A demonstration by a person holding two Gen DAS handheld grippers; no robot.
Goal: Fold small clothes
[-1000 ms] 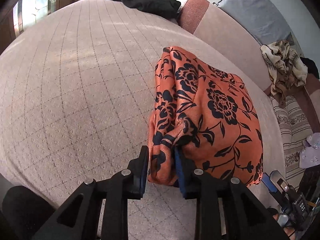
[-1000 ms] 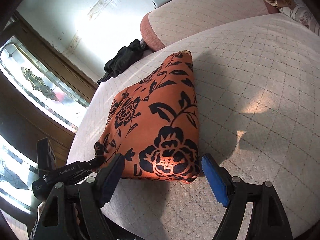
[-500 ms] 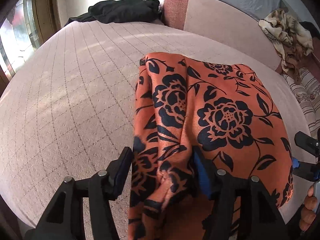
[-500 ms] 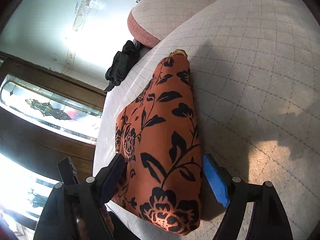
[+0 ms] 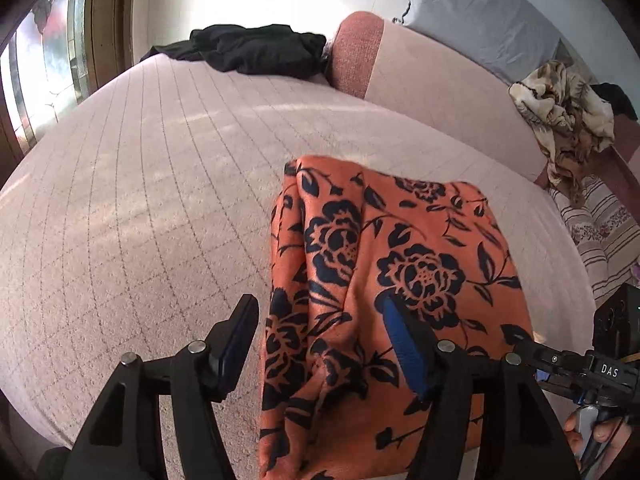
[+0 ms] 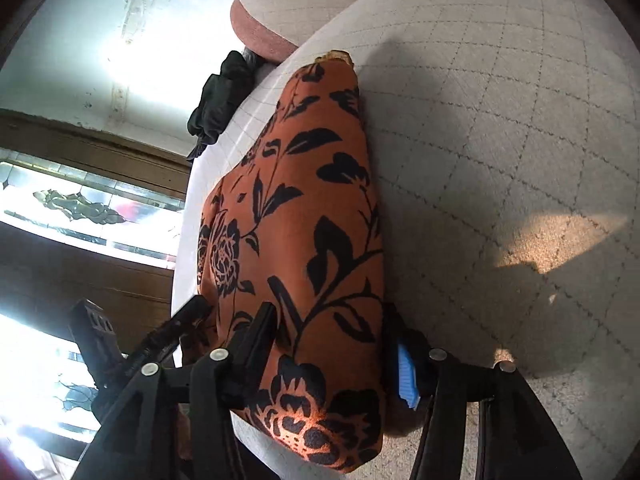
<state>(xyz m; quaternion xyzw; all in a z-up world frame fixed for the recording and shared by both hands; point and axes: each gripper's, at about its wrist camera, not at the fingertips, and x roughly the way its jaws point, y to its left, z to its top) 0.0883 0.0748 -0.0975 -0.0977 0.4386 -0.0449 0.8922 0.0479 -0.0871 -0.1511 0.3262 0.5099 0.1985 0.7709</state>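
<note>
The orange floral garment (image 5: 400,280) lay folded into a narrow bundle near the front edge of the bed (image 5: 140,208), one rumpled fold running down its left side. The left gripper (image 5: 316,340) straddled that fold with its jaws released, pads clear of the cloth. The right gripper (image 6: 332,344) sat over the bundle's near end, its jaws closing with the cloth between them; whether the pads already pressed was hard to tell. Doing this well probably meant taking all layers at the near end together, keeping the left clear, and carrying the end straight toward the far one so edges met. A black garment (image 5: 256,50) lay well apart by the bolster (image 5: 356,52).
</note>
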